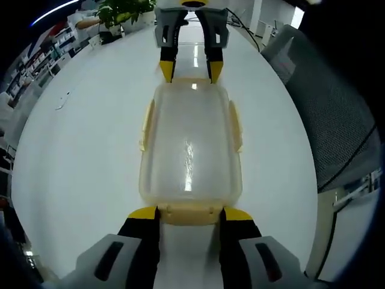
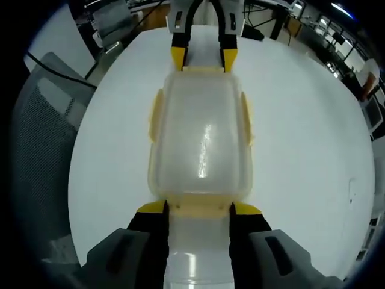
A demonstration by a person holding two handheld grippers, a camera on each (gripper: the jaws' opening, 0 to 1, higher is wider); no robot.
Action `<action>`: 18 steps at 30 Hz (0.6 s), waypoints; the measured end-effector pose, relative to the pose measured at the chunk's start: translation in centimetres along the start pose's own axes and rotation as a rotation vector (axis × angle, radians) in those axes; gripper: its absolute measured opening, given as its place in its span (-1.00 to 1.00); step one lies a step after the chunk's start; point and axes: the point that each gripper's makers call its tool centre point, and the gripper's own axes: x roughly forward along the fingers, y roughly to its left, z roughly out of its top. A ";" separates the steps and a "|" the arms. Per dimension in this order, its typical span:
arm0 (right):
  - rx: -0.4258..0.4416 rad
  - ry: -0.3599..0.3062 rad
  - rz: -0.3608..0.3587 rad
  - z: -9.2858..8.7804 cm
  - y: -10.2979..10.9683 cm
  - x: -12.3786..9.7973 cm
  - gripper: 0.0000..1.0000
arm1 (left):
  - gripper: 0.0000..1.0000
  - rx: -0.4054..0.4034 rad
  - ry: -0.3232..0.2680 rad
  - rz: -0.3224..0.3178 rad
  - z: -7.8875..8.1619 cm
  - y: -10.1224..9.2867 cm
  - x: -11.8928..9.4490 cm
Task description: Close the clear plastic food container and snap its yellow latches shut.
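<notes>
Left gripper view: my left tongs [image 1: 189, 212], spread, straddle the near yellow end latch [image 1: 188, 212] of the clear rectangular plastic food container [image 1: 191, 141], lid on, at frame centre on the white tabletop [image 1: 84, 150]. At top centre, my right tongs [image 1: 190, 71] stand spread at its far end. Right gripper view mirrors this: right tongs [image 2: 198, 208] bottom centre, left tongs [image 2: 204, 58] top centre.

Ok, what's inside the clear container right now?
Nothing that I can make out: through the lid of the container I see only the pale base and glare. The frosted plastic could hide something small or clear. It sits on the white table.
</notes>
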 end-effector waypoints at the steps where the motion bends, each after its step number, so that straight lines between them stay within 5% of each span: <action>1: -0.006 0.001 -0.001 0.0 0.0 -0.1 -0.29 | -0.36 0.002 0.004 -0.003 0.0 -0.1 0.0; 18: -0.037 -0.017 -0.012 0.9 0.6 -2.4 -0.29 | -0.36 -0.006 0.035 0.012 0.3 -0.4 -1.8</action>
